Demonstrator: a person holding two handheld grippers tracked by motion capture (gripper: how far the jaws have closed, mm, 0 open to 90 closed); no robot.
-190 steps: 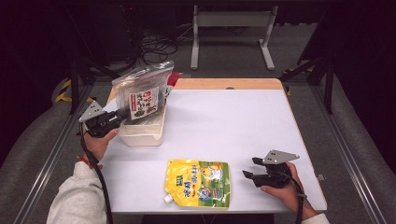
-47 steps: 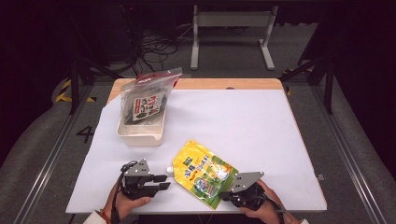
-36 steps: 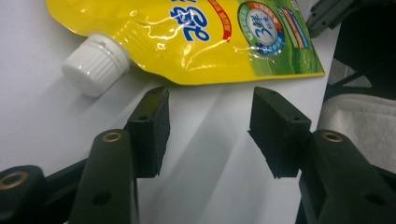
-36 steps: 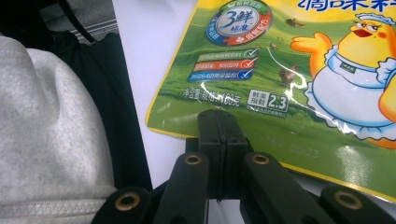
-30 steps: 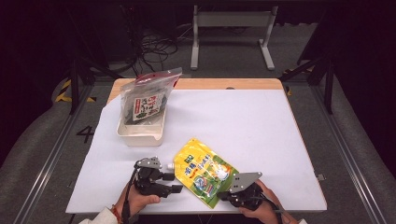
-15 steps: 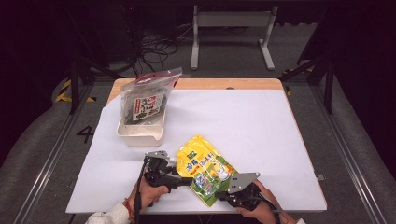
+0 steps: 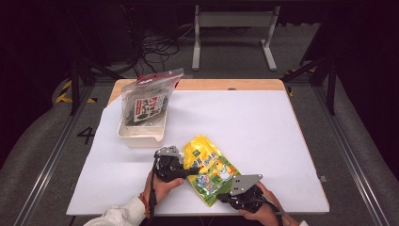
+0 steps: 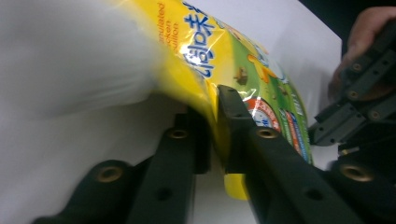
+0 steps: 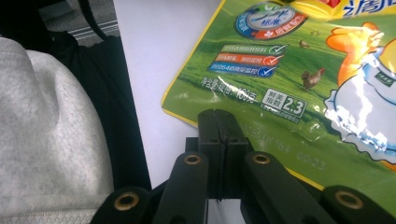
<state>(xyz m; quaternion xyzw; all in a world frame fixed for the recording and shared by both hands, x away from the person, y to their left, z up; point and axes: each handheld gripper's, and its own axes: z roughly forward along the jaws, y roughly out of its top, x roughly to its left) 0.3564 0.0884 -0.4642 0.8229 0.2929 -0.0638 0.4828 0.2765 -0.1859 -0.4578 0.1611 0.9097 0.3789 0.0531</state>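
Observation:
A yellow and green pouch [image 7: 210, 168] with a cartoon chicken lies slanted near the table's front edge. My left gripper [image 7: 187, 172] is at its left side. In the left gripper view its jaws have just been closing, and they now pinch the pouch's [image 8: 233, 60] yellow edge, which bends upward. My right gripper [image 7: 222, 197] sits at the pouch's lower corner. In the right gripper view its jaws [image 9: 217, 122] are pressed together on the pouch's [image 9: 299, 70] green bottom seam. The right gripper [image 8: 359, 88] also appears far right in the left gripper view.
A white tub [image 7: 137, 134] stands at the back left of the white table [image 7: 254, 122], with a clear zip bag of dark snacks [image 7: 148, 100] leaning in it. A grey sleeve [image 9: 51, 135] lies beside the table's near edge.
My left gripper has slid right to the pouch's left edge and closed on it. The right gripper has stayed where it was, still shut on the pouch.

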